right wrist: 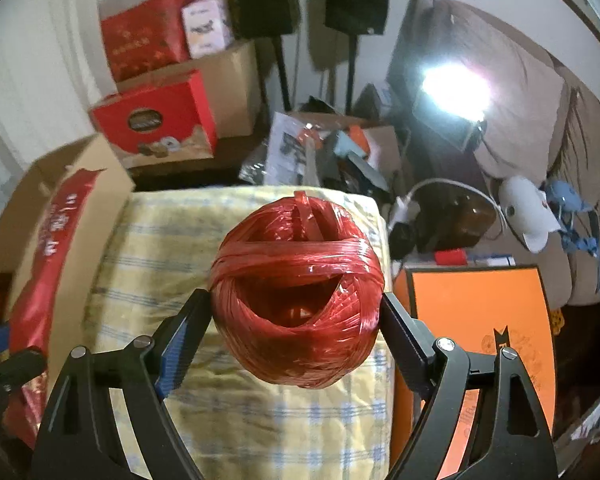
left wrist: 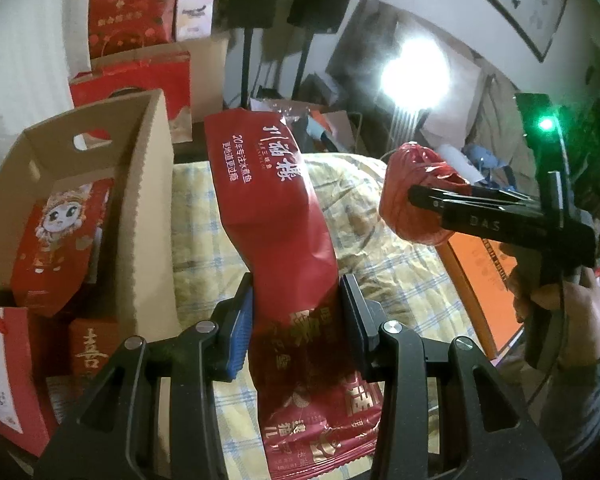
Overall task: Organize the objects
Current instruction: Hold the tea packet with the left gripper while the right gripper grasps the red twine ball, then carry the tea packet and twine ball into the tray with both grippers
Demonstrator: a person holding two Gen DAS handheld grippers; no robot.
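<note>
the long red bag [left wrist: 278, 216] with white chinese lettering is pinched at its lower part between the two fingers of the left hand-held gripper [left wrist: 298, 316], and it rises above the bed [left wrist: 380, 264], leaning toward the open cardboard box [left wrist: 148, 208] on the left. inside that box lies a red pouch with a cartoon face [left wrist: 60, 240], and beside the box's lower edge sit a small red box with a gold character [left wrist: 88, 344] and a red bag with a white label [left wrist: 4, 376]. the red ball of plastic twine [right wrist: 296, 296] is clamped between the fingers of the right hand-held gripper [right wrist: 296, 320], held in the air over the yellow checked cover of the bed [right wrist: 236, 400]. in the left wrist view the same ball [left wrist: 416, 192] hangs to the right of the long bag, apart from it. just right of the bed lies a flat orange box [right wrist: 480, 320]. behind the bed stand stacked red gift boxes [right wrist: 156, 120], plain cartons and two black speakers on stands [right wrist: 356, 0], and a bright lamp [right wrist: 452, 88] glares at the right.
</note>
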